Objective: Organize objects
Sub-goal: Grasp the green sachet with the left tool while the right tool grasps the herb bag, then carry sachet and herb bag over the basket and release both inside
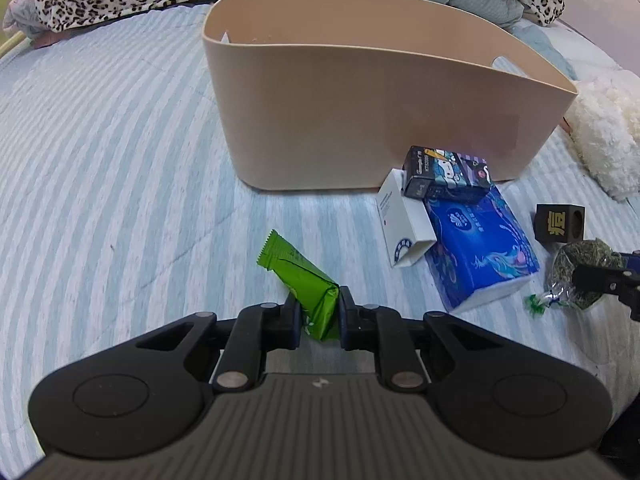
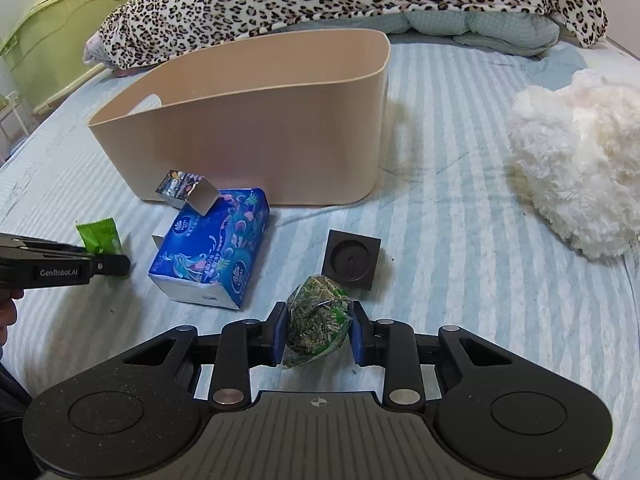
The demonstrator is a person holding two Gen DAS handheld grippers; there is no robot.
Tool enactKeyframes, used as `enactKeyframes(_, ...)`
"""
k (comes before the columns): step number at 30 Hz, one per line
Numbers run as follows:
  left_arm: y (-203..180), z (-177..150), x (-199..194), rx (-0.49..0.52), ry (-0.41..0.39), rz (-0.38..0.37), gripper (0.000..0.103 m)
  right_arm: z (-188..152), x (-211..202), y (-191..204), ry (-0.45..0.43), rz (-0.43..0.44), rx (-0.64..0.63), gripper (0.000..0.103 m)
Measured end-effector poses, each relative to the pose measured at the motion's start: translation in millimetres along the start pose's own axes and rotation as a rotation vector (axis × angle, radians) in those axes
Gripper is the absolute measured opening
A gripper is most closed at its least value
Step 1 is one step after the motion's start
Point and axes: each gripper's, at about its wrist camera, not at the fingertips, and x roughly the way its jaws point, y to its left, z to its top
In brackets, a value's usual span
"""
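On a striped bed, my left gripper (image 1: 319,312) clamps a green sachet (image 1: 304,280) and my right gripper (image 2: 319,334) closes around a seed packet (image 2: 316,320), while the beige bin (image 1: 360,120) at twelve o'clock looks empty and tissue pack (image 1: 480,244) and boxes wait outside.

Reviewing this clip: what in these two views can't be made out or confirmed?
- Bin contents: both views, near wall hides the floor inside.
- White box print: left wrist view, too small to read; in the right wrist view the blue tissue pack nearly covers it.
- Left gripper contact with the green packet: right wrist view, one finger covers the packet's end.
- Right gripper around the seed bag: whether the pads press it is unclear.
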Motion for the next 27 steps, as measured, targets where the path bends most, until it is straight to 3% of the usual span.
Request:
enactKeyframes(13,-4,-1,-31,0.002,-0.053,-0.043,0.018,4,-28,4,-0.063,0.034,-0.031,0.029)
enactKeyframes(27,-19,34,-87,0.058,-0.236,-0.073,0.018,49,-71,4,-0.232,0.043,-0.034,0.028)
